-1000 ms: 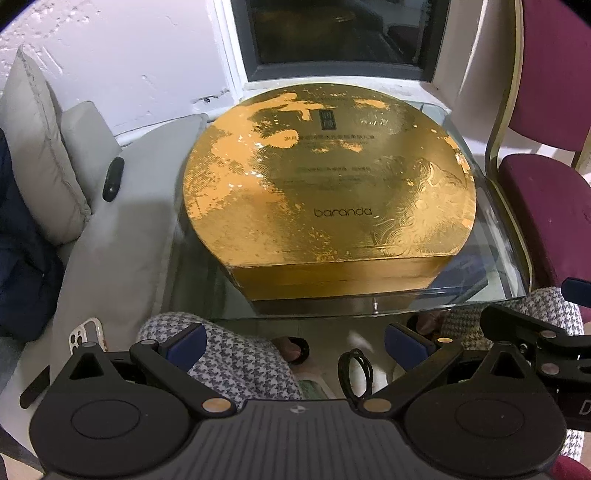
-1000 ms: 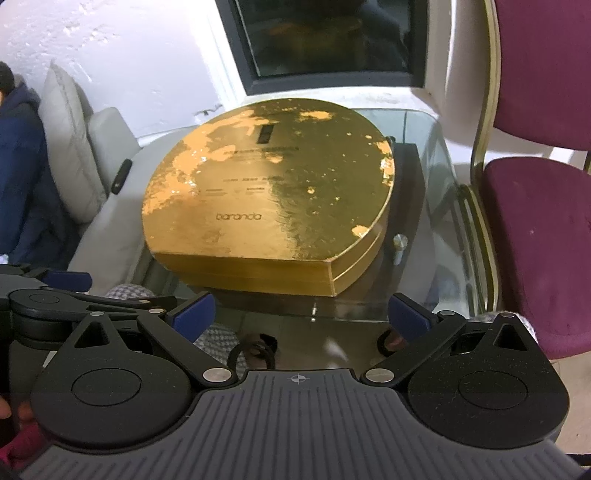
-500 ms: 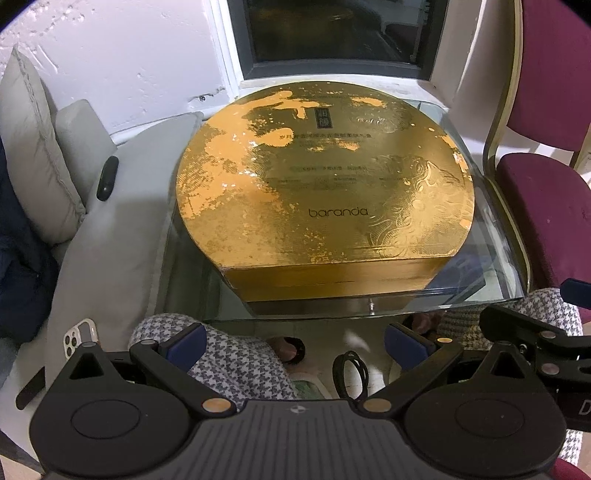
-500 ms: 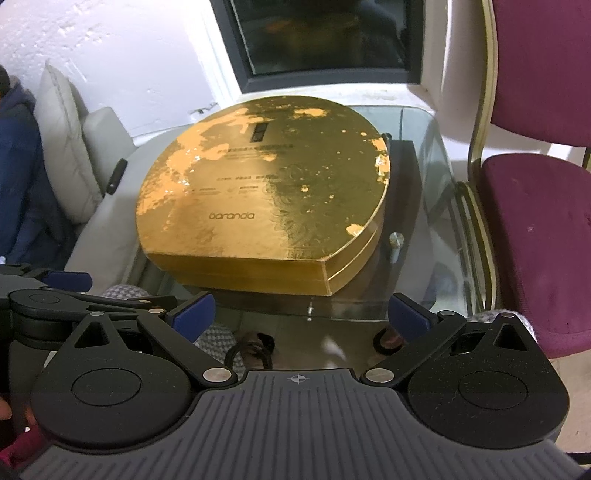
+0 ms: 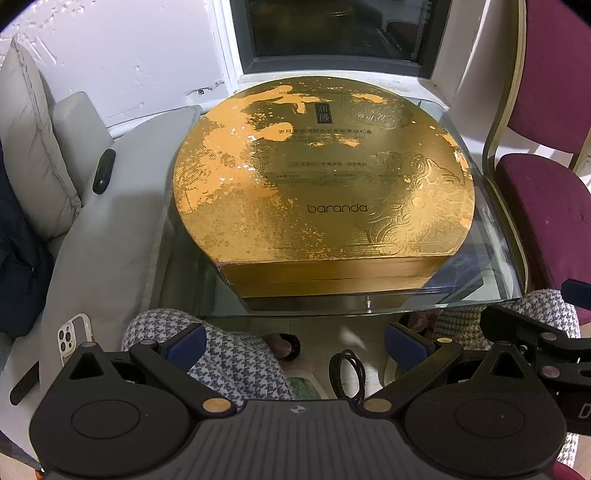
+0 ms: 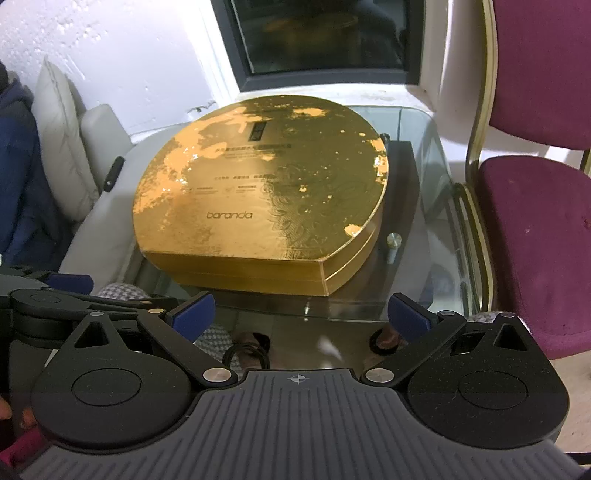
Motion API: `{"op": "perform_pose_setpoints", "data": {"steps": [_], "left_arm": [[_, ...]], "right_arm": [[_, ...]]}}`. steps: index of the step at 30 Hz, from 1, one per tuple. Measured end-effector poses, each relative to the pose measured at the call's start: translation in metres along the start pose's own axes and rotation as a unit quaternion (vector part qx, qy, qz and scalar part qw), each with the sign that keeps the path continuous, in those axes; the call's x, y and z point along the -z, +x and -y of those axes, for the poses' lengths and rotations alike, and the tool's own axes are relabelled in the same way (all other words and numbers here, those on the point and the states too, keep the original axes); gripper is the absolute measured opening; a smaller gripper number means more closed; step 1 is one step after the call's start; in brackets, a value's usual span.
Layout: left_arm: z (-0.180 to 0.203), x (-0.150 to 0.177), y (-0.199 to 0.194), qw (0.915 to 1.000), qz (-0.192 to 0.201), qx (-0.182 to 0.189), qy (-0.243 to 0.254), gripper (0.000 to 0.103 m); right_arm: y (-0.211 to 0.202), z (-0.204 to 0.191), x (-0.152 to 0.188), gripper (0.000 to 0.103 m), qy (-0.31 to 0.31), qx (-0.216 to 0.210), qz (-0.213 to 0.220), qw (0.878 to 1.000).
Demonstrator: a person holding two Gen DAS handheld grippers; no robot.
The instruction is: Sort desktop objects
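1. Far left, left wrist view: a pale grey cushion leans against the white wall, with a dark blue garment below it. A small black remote-like object lies on the grey sofa arm, and a white-cased phone lies lower on the same arm, camera lenses up.
2. Lower left: the left gripper is spread wide, its blue-tipped fingers apart and holding nothing. It hovers short of the table's near edge, above a lap in houndstooth fabric.
3. Centre: the gold box, round with one flat side facing the camera and printed "baranda", rests on the glass table and covers most of its top. A dark window stands behind it.
4. Centre, below the glass: a coiled black cable lies on the floor.
5. Right of centre, right wrist view: the right gripper is likewise wide open and empty, its blue pads near the table's front edge, apart from the gold box. A metal stud shows in the glass just right of the box.
6. Far right: a maroon chair with a brass-coloured frame stands beside the table.
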State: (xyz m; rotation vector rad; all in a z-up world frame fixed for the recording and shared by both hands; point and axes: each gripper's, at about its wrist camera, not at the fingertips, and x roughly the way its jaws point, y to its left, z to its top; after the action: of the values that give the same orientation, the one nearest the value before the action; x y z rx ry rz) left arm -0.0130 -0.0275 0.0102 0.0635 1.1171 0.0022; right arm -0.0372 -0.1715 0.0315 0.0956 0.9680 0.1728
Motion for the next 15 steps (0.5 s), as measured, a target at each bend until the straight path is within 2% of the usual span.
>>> {"op": "perform_pose_setpoints", "data": {"steps": [15], "left_arm": [[-0.0025, -0.0011, 0.0039, 1.0000, -0.002, 0.003, -0.002, 0.102]], "right_arm": [[0.0031, -0.0017, -0.0037, 0.102, -0.003, 0.004, -0.005, 1.000]]}}
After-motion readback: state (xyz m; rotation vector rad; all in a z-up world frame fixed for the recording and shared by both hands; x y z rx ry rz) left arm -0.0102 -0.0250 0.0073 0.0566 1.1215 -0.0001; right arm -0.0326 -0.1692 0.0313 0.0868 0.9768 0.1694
